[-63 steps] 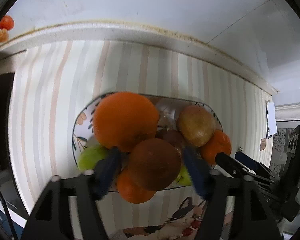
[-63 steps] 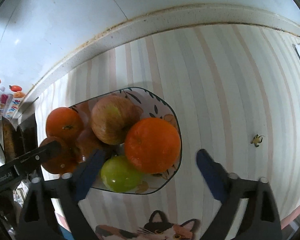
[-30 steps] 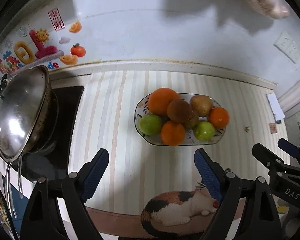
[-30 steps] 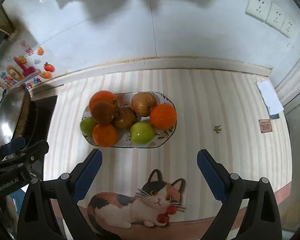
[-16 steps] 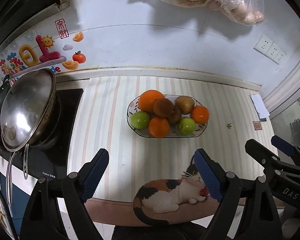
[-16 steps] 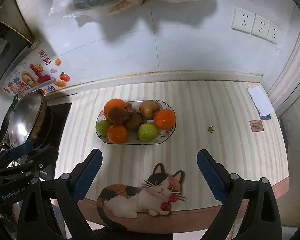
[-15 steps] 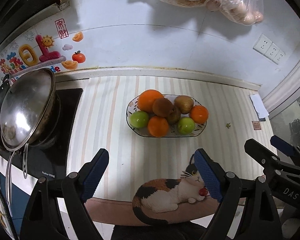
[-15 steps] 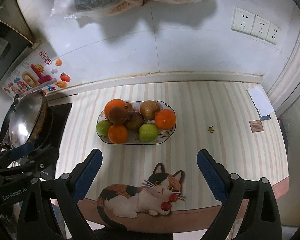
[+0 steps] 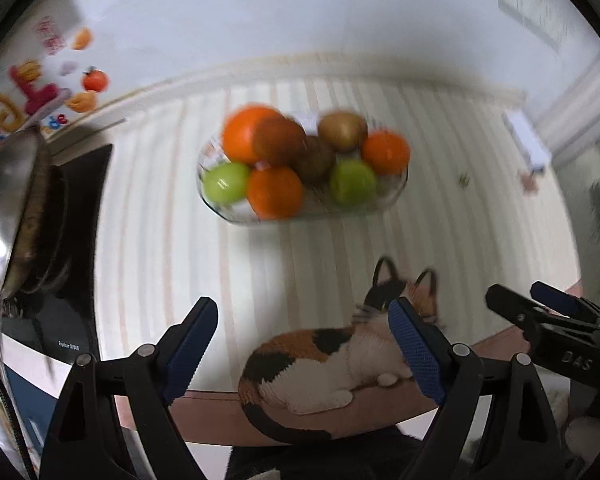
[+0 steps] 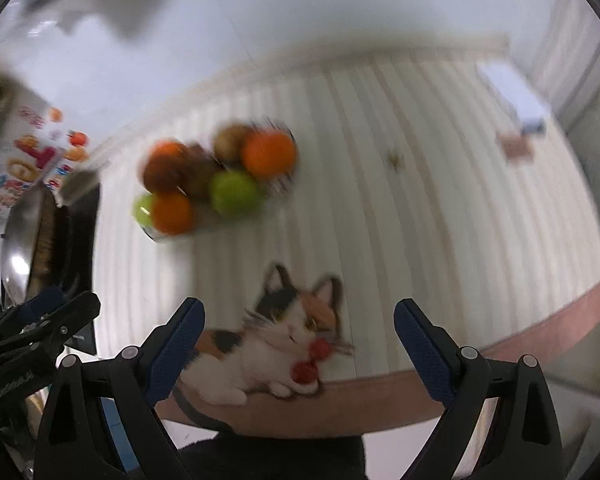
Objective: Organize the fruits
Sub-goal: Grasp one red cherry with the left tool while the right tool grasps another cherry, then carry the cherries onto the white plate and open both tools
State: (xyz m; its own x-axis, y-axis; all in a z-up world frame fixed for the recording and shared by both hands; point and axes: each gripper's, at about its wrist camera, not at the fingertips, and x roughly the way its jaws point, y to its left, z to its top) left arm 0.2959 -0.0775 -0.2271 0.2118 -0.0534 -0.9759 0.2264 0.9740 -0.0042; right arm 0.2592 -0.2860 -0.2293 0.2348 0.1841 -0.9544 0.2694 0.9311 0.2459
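Your left tool (image 9: 302,326) and right tool (image 10: 298,326) both sit spread wide and empty at the bottom of their frames. The fruit bowl (image 9: 236,214), piled with oranges and green apples, rests on the striped desk (image 9: 160,240) above centre.

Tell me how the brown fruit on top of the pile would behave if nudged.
The brown fruit is round and perched on other fruit, so it would probably roll. The dish looks shallow, so it might escape onto the counter.
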